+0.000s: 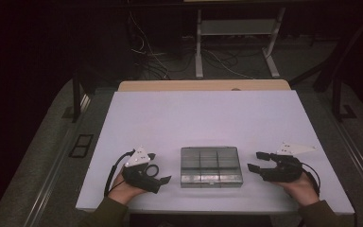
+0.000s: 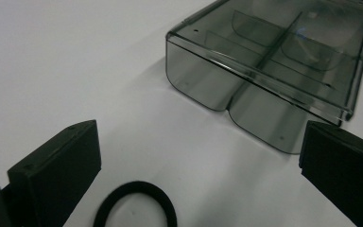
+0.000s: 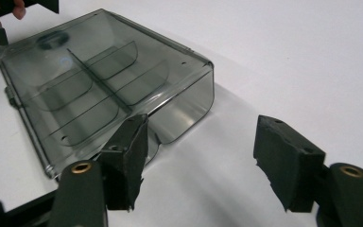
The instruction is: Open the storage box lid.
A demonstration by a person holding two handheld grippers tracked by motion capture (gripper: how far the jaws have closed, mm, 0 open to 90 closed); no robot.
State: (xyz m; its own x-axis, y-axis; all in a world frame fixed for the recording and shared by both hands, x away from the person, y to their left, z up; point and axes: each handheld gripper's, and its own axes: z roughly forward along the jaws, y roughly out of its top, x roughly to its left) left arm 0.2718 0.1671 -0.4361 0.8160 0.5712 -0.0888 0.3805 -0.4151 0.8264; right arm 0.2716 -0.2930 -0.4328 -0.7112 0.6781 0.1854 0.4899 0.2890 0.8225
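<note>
1. One smoky, see-through compartment box (image 1: 211,166) lies flat on the desk (image 1: 203,118), lid shut, between the two claws and apart from both.
2. It looks like thin hard plastic: light, stiff, smooth enough to slip, and likely to crack or pop open if squeezed hard. The inner dividers show through the lid, and no contents can be made out.
3. Best hold, by my judgement, is across the short side walls or at a rounded corner, where the walls are stiffest; the broad lid would flex.
4. Its long axis runs from one claw toward the other, with the short ends facing them.
5. Right claw (image 3: 201,161): jaws apart, nothing between them, one jaw just beside the near corner of the box (image 3: 104,80), not pressing on it.
6. Left claw (image 2: 198,161): jaws wide apart and empty, the box (image 2: 274,61) ahead of it and a little off.
7. A black rubber ring (image 2: 134,205) lies flat on the desk between the left claw's jaws, untouched.
</note>
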